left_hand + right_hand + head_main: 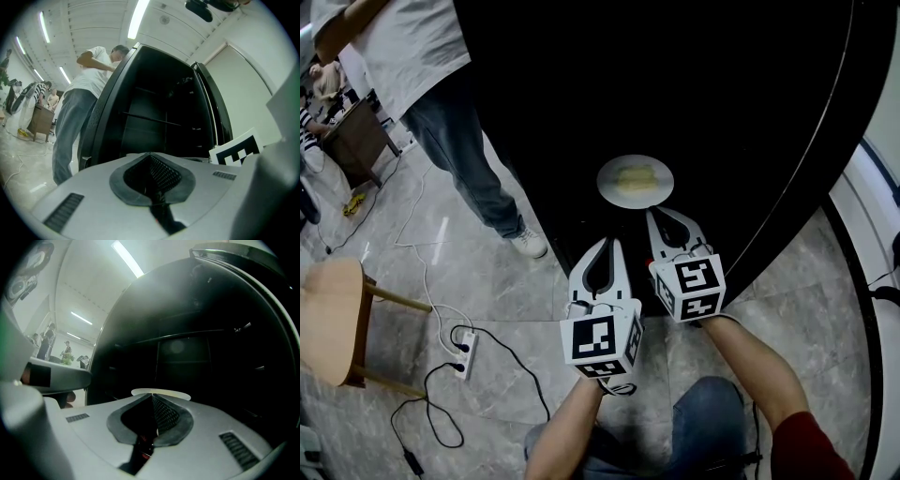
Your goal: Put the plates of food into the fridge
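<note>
Plate of yellow food [635, 180] lies flat inside the dark fridge [722, 94], food running left to right.
Left gripper [607, 243] and right gripper [652, 213] jaws pressed together, empty; right tips just beside plate's rim.

Fridge [694, 84] open, pale stone floor [502, 291] in front of it

One white plate [635, 180] with pale yellow food rests on the dark surface inside the fridge, near its front edge; whether that is a shelf or the bottom I cannot tell. Out on the floor to the fridge's left, a standing person's white shoe [528, 244] is planted just beside the fridge. Farther from the fridge lie a white power strip [461, 343] with black cables [441, 412] trailing off it, a round wooden stool [333, 319], and a brown cabinet [358, 141] well away.
</note>
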`<state>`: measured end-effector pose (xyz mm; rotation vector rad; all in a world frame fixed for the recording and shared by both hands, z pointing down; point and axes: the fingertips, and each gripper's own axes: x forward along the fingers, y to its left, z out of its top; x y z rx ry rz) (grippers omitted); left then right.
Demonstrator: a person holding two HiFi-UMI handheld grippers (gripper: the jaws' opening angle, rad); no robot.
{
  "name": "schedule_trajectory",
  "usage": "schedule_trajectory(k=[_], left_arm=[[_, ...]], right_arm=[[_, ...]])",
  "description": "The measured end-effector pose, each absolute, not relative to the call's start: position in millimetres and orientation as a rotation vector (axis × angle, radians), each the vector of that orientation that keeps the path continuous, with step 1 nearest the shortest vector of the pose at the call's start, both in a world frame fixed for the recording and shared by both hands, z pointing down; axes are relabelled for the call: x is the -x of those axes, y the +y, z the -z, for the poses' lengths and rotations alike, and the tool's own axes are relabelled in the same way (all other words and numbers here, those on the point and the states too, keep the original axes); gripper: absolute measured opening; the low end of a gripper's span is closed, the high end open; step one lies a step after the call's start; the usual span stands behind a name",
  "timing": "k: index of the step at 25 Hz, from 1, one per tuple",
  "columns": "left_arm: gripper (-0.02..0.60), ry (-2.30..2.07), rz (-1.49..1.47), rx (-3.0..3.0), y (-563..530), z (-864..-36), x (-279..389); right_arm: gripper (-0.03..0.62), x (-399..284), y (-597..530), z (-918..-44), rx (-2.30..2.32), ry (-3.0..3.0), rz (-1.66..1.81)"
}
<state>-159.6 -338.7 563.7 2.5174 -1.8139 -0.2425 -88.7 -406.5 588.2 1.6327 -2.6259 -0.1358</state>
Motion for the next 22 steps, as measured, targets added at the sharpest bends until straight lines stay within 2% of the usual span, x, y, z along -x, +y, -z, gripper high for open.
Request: schedule_trajectory(k=[22], left_arm=[[0.006,-1.858,0.204,-2.565,-318,-560,145]], right_arm=[[0.009,62,-357,-571,-1.646,-2.657,0.219]])
